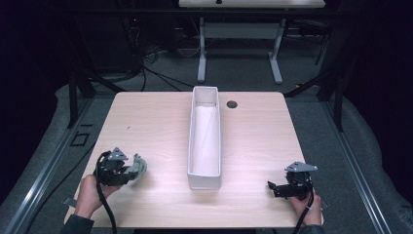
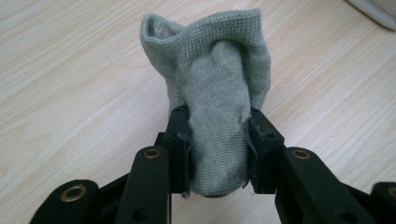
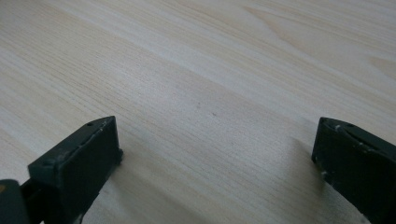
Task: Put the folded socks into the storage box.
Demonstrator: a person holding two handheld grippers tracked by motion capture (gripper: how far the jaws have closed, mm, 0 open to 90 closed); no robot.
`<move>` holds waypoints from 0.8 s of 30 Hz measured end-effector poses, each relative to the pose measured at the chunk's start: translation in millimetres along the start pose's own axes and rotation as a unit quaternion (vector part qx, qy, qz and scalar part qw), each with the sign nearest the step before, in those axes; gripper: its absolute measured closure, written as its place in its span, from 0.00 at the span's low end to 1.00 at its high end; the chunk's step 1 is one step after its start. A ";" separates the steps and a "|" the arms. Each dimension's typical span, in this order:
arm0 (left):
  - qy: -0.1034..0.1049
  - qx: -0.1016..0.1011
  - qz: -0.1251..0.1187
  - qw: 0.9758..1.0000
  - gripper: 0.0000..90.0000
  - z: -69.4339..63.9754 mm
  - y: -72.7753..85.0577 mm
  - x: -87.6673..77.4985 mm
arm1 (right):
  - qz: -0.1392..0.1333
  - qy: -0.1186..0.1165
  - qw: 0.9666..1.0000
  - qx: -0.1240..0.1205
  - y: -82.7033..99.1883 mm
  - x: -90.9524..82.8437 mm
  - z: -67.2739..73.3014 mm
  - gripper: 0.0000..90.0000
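1. Left gripper (image 1: 130, 171) clamped on grey-green sock (image 2: 215, 102), at table's (image 1: 253, 126) 8 o'clock corner.
2. Right gripper (image 3: 215, 154) spread wide, nothing between, at 4 o'clock.
3. White bin (image 1: 205, 146) at centre.

Two black handheld grippers, each topped by a grey three-cornered plate and trailing a black cable toward 6 o'clock. Left gripper (image 1: 132, 168) at 8 o'clock of the high view, right gripper (image 1: 273, 187) at 4 o'clock. Dark sleeve cuffs at both wrists. Close up on the left gripper (image 2: 217, 140): matte black linkage arms pinned with brass-coloured rivets, block-shaped pads with small screw holes and scuffed, fraying edges. Close up on the right gripper (image 3: 215, 154): blunt rectangular black jaw blocks, corners chipped pale, faces scratched.
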State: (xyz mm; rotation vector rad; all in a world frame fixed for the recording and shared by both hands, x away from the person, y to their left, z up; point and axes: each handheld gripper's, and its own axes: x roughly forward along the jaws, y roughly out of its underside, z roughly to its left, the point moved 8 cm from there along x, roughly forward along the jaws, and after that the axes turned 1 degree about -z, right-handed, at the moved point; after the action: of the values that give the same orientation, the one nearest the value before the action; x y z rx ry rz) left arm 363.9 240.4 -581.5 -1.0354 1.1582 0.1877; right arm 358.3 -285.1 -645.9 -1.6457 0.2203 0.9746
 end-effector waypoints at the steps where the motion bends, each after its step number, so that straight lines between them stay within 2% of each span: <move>1: -0.001 0.000 -0.002 1.000 0.74 -0.1 -0.7 -0.4 | 0.000 0.000 1.000 0.000 0.0 0.0 0.0 0.01; 24: 0.001 0.024 -0.005 1.000 0.74 -4.1 -21.7 -13.2 | 0.000 -0.001 1.000 0.000 0.0 0.0 0.1 0.00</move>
State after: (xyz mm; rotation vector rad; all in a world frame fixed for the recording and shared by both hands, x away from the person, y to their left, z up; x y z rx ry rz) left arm 368.5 230.2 -558.3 -0.9985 1.1535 0.1500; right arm 358.3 -285.0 -645.9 -1.6451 0.2192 0.9753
